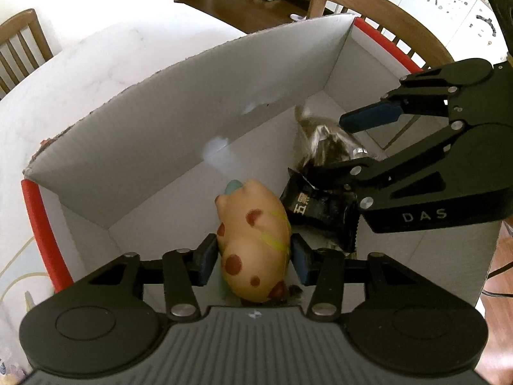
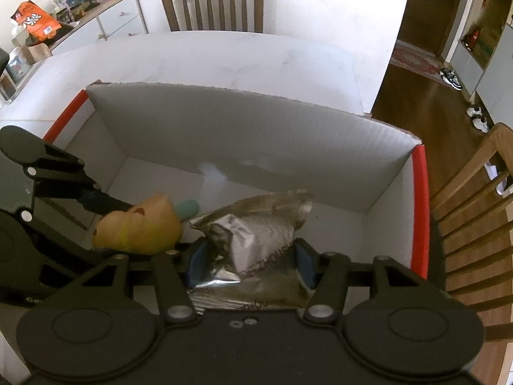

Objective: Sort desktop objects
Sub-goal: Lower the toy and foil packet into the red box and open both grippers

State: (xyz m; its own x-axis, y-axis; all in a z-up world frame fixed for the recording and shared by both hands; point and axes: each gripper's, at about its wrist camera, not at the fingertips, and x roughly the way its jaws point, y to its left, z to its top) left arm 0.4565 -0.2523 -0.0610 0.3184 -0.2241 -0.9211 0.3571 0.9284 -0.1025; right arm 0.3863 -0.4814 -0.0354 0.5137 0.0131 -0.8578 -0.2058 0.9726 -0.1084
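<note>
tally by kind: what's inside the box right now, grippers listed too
Soft toys: 1, the spotted orange toy
Foil snack bags: 1, the foil bag
Grippers: 2, left gripper and right gripper
Total: 4, all within the white cardboard box

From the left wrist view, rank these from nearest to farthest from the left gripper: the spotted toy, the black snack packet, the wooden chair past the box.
1. Spotted toy: between the left gripper fingers, inside the box.
2. Black snack packet: just right of the toy, on the box floor.
3. Wooden chair: beyond the box's far right corner.
</note>
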